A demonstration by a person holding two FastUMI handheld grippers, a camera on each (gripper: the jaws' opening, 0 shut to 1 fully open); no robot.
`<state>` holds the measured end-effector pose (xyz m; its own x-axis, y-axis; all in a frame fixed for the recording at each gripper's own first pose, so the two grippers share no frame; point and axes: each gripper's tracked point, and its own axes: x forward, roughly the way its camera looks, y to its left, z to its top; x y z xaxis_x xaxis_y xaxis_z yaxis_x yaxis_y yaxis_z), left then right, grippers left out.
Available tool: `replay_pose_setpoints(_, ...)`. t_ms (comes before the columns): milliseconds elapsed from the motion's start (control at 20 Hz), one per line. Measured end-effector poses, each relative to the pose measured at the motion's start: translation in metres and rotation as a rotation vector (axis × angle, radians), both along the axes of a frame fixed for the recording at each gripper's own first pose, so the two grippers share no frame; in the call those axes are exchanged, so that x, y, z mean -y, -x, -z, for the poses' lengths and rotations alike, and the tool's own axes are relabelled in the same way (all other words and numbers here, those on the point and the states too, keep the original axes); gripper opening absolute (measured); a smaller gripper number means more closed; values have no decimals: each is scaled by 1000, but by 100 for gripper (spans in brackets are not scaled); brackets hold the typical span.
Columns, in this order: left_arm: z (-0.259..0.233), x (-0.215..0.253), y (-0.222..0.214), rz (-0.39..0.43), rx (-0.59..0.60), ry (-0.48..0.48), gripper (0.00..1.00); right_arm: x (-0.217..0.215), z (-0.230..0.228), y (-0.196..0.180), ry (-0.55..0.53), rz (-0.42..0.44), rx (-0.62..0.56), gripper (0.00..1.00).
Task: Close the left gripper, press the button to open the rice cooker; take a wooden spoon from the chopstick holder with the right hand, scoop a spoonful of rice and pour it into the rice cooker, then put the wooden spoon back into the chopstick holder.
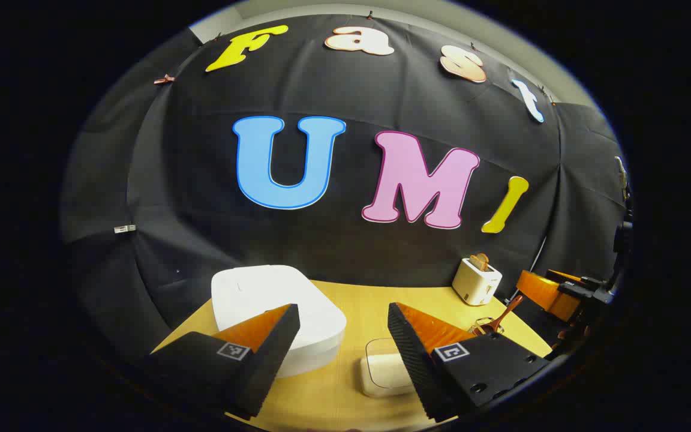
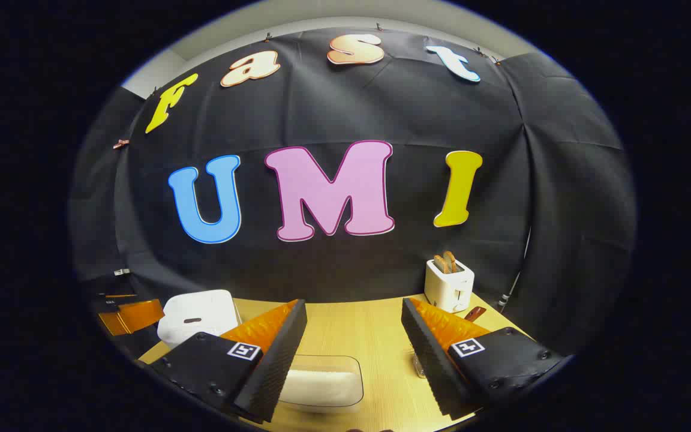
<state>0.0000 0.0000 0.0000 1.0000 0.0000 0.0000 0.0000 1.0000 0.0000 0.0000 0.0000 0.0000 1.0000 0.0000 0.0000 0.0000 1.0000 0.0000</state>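
Observation:
The white rice cooker (image 1: 273, 300) sits with its lid down at the table's left, just beyond my left gripper (image 1: 342, 307), which is open and holds nothing. A clear box of rice (image 1: 384, 372) lies between the left gripper's fingers, close in. The wooden spoon (image 1: 501, 315) stands in the chopstick holder (image 1: 482, 328) at the right. In the right gripper view, my right gripper (image 2: 354, 302) is open and empty above the rice box (image 2: 321, 381). There the rice cooker (image 2: 198, 312) is far left, and the spoon's tip (image 2: 475, 312) peeks out past the right finger.
A white toaster (image 1: 476, 281) with bread slices stands at the back right against the black cloth wall. The wooden table (image 2: 357, 327) runs between the cooker and the toaster (image 2: 448, 285). Each view catches the other gripper at its edge (image 1: 552, 294) (image 2: 132, 315).

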Motion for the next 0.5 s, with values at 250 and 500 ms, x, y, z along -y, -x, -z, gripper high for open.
replay_pose_setpoints(250,4,-6,-11,3,-23,5,96,3,7,-9,-9,20,-19,99)
replay_pose_setpoints(500,5,-4,-17,19,-38,-22,95,10,20,-14,-18,49,-68,99)
